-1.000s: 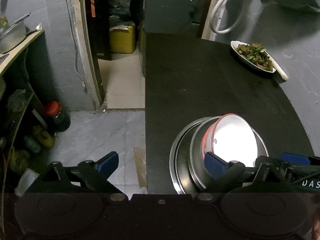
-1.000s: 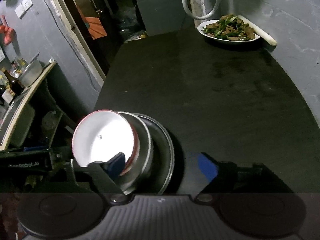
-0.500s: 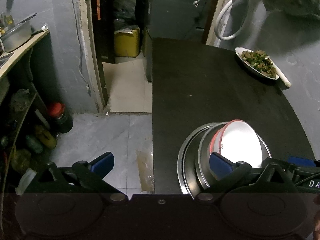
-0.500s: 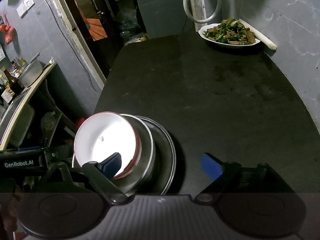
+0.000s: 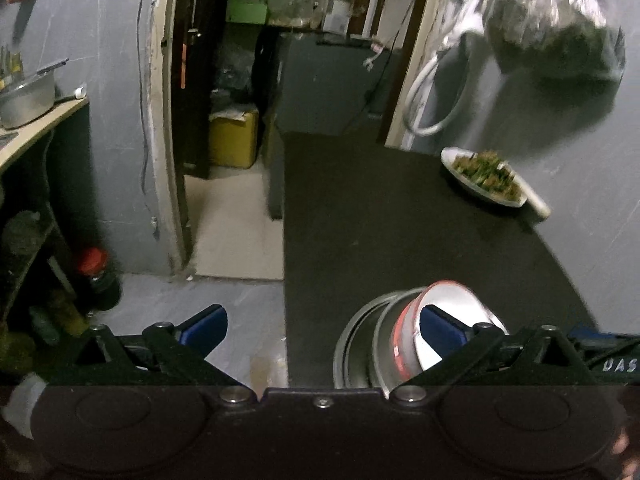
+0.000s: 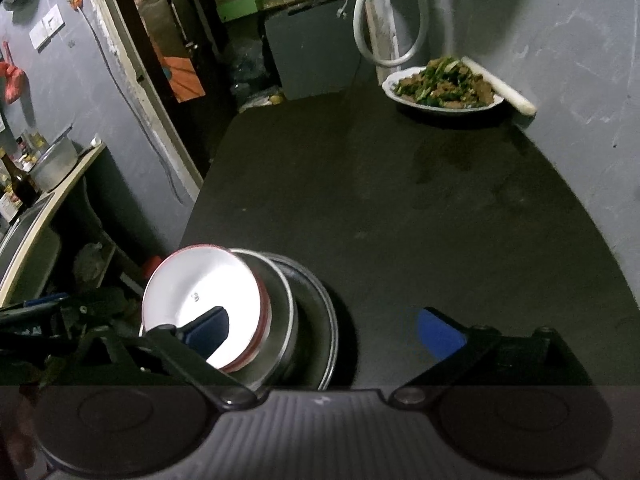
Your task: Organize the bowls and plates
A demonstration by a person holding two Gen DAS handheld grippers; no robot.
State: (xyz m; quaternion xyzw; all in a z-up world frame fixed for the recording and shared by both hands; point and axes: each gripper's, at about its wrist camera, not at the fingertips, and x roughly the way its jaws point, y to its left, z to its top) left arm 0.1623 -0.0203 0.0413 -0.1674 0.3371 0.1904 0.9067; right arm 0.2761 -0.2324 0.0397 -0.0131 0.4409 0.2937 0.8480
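Observation:
A white bowl with a red rim (image 6: pixel 200 296) sits tilted in a steel bowl (image 6: pixel 282 312) on a steel plate (image 6: pixel 326 320), near the black table's (image 6: pixel 400 200) left front corner. My right gripper (image 6: pixel 323 332) hovers over the stack. Its jaws are opening. Its left finger (image 6: pixel 208 330) is over the white bowl's inside, and no pad presses on anything. My left gripper (image 5: pixel 322 328) stands open at the table's left edge. Its right finger (image 5: pixel 440 330) is over the white bowl (image 5: pixel 452 304); its left finger is over the floor.
A white plate of cooked food (image 6: pixel 440 88) stands at the table's far right by the wall, with a white roll (image 6: pixel 500 88) behind it. A hose loop (image 5: pixel 432 92) and a bag (image 5: pixel 556 28) hang on the wall. A side shelf holds a steel pot (image 5: pixel 24 96).
The right gripper's fingers have spread wider. Both views have tipped upward, more so the left one, so the stack sits lower in each picture. The dishes have not moved.

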